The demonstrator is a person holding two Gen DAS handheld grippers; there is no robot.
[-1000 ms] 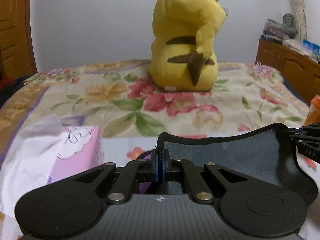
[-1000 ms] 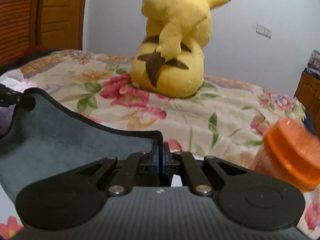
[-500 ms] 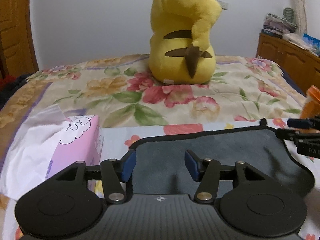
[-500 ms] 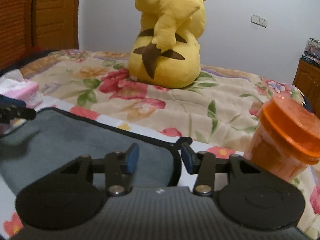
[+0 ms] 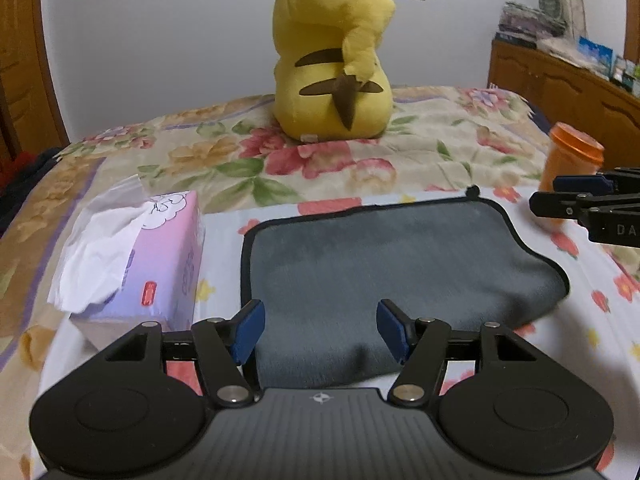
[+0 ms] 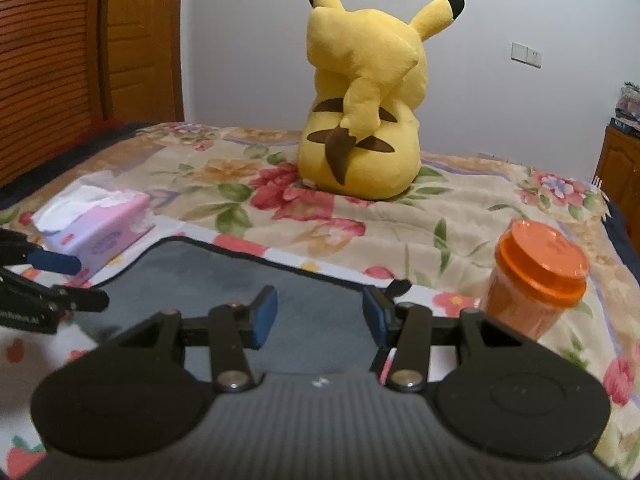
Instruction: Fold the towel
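Observation:
A dark grey towel (image 5: 392, 264) with black trim lies folded over on the flowered bedspread; it also shows in the right wrist view (image 6: 256, 284). My left gripper (image 5: 318, 330) is open and empty, raised over the towel's near left part. My right gripper (image 6: 318, 316) is open and empty above the towel's right end, near the small black hanging loop (image 6: 400, 286). The right gripper's fingers (image 5: 584, 196) show at the right edge of the left wrist view, and the left gripper's fingers (image 6: 52, 264) at the left edge of the right wrist view.
A pink tissue box (image 5: 156, 256) sits left of the towel. An orange lidded jar (image 6: 536, 284) stands to its right. A large yellow plush toy (image 5: 332, 60) sits further back on the bed. A wooden cabinet (image 5: 568, 84) stands at far right.
Both grippers were shut on the towel's edge and holding it up. They have opened, let it go and lifted back; the towel now lies flat, folded over.

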